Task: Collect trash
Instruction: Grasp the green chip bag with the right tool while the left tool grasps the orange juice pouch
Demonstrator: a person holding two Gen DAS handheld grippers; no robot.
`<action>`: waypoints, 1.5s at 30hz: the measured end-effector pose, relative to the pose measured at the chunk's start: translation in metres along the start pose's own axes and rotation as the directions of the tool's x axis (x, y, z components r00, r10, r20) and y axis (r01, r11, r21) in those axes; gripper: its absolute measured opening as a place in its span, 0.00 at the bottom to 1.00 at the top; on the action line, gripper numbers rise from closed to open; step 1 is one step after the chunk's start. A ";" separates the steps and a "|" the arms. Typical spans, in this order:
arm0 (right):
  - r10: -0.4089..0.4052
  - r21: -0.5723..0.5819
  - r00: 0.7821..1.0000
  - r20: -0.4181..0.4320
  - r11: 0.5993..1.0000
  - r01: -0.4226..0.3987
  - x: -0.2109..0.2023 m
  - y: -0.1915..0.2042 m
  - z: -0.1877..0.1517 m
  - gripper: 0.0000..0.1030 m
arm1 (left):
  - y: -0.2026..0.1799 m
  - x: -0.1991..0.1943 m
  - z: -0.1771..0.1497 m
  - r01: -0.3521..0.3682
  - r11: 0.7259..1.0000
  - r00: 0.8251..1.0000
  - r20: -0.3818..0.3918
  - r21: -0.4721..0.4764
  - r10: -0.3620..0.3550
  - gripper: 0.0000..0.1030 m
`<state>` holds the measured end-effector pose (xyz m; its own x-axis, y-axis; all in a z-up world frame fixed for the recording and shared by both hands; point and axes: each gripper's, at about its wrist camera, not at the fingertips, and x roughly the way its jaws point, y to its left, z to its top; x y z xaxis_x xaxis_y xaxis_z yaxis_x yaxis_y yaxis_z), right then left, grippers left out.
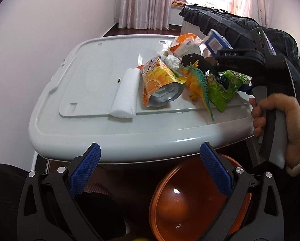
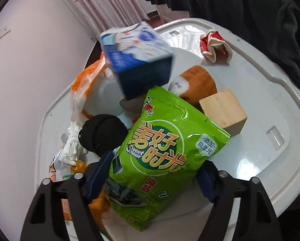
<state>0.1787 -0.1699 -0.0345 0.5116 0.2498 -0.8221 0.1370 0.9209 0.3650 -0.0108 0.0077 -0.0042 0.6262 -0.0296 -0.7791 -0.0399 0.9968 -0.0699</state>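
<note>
Trash lies heaped on a grey plastic lid [image 1: 89, 70] that serves as a table. A green snack bag [image 2: 162, 150] sits between the pads of my right gripper [image 2: 153, 172], which touch its two side edges and pinch it. In the left wrist view a hand holds that right gripper [image 1: 213, 67] over the green bag [image 1: 226, 86]. My left gripper [image 1: 150, 160] hangs open and holds nothing, in front of the lid's near edge and above an orange bin [image 1: 190, 200]. A blue and white carton [image 2: 138, 60] is tilted and blurred just behind the bag.
On the lid lie a white foam roll [image 1: 126, 94], an orange juice pouch [image 1: 160, 84], a toy dinosaur [image 1: 198, 82], a crumpled tissue [image 1: 173, 61], a wooden block [image 2: 223, 110], a black round thing [image 2: 103, 134] and a red-white wrapper [image 2: 214, 44]. A dark jacket [image 1: 230, 26] hangs behind.
</note>
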 end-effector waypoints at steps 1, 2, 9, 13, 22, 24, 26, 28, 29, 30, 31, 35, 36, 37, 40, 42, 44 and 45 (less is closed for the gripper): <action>0.005 -0.005 1.000 0.011 1.000 -0.005 -0.001 0.002 -0.004 0.66 | 0.001 0.001 0.000 0.001 1.000 1.000 -0.002 -0.004 -0.001 0.94; 0.006 -0.012 1.000 0.020 1.000 -0.006 -0.004 0.002 -0.007 0.63 | 0.002 0.000 0.000 0.003 1.000 1.000 -0.002 -0.009 -0.003 0.94; 0.115 -0.008 0.993 0.042 0.993 -0.115 -0.016 -0.002 -0.018 0.39 | -0.001 0.000 0.000 -0.014 1.000 1.000 0.003 -0.003 0.014 0.94; 0.163 -0.039 0.986 0.035 0.986 -0.161 -0.035 -0.008 -0.023 0.34 | 0.000 -0.001 0.000 -0.021 1.000 1.000 -0.002 -0.003 0.021 0.94; 0.159 -0.203 0.977 0.144 0.971 -0.128 -0.107 -0.043 -0.039 0.34 | 0.002 0.001 0.034 -0.041 0.999 0.999 0.013 0.014 0.040 0.94; 0.157 -0.215 0.975 0.158 0.969 -0.121 -0.115 -0.050 -0.044 0.35 | -0.003 0.011 0.048 -0.030 0.999 1.000 -0.004 0.013 0.030 0.94; 0.161 -0.223 0.974 0.162 0.967 -0.123 -0.113 -0.059 -0.052 0.36 | -0.007 0.019 0.060 0.000 1.000 1.000 -0.012 -0.004 0.000 0.94; 0.176 -0.209 0.973 0.149 0.967 -0.143 -0.110 -0.067 -0.051 0.36 | -0.011 0.030 0.079 0.004 0.999 1.000 -0.016 -0.039 -0.004 0.94; 0.185 -0.200 0.972 0.142 0.968 -0.155 -0.112 -0.076 -0.052 0.36 | -0.012 0.035 0.088 -0.005 0.998 1.000 -0.018 -0.064 0.003 0.94; 0.190 -0.194 0.972 0.137 0.968 -0.162 -0.111 -0.078 -0.052 0.37 | -0.012 0.042 0.096 -0.016 0.996 1.000 -0.020 -0.090 0.014 0.94; 0.194 -0.192 0.972 0.133 0.967 -0.166 -0.110 -0.080 -0.052 0.37 | -0.013 0.049 0.102 -0.033 0.994 0.999 -0.027 -0.107 0.030 0.94; 0.200 -0.186 0.971 0.127 0.967 -0.175 -0.111 -0.084 -0.051 0.38 | -0.018 0.091 0.115 -0.156 0.984 0.981 -0.132 -0.086 0.144 0.92; 0.203 -0.182 0.971 0.123 0.967 -0.179 -0.110 -0.085 -0.051 0.38 | -0.019 0.101 0.116 -0.154 0.985 0.978 -0.153 -0.083 0.140 0.92; 0.206 -0.177 0.971 0.118 0.967 -0.184 -0.109 -0.086 -0.051 0.39 | -0.017 0.105 0.116 -0.147 0.985 0.980 -0.151 -0.091 0.132 0.92; 0.209 -0.166 0.972 0.107 0.968 -0.190 -0.107 -0.089 -0.051 0.39 | -0.016 0.120 0.119 -0.182 0.982 0.974 -0.150 -0.056 0.172 0.88; 0.212 -0.161 0.972 0.104 0.968 -0.194 -0.106 -0.089 -0.050 0.39 | -0.016 0.120 0.120 -0.154 0.988 0.982 -0.113 -0.034 0.149 0.76; 0.212 -0.162 0.972 0.105 0.968 -0.194 -0.106 -0.088 -0.051 0.39 | -0.017 0.116 0.122 -0.134 0.991 0.987 -0.091 -0.007 0.133 0.52; 0.214 -0.163 0.971 0.104 0.967 -0.196 -0.105 -0.088 -0.051 0.39 | -0.019 0.114 0.123 -0.111 0.994 0.990 -0.088 0.011 0.112 0.33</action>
<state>0.0700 -0.2616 -0.0022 0.6148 0.4084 -0.6748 -0.1058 0.8905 0.4426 0.1570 -0.0053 -0.0151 0.5468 0.0753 -0.8339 -0.1007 0.9946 0.0238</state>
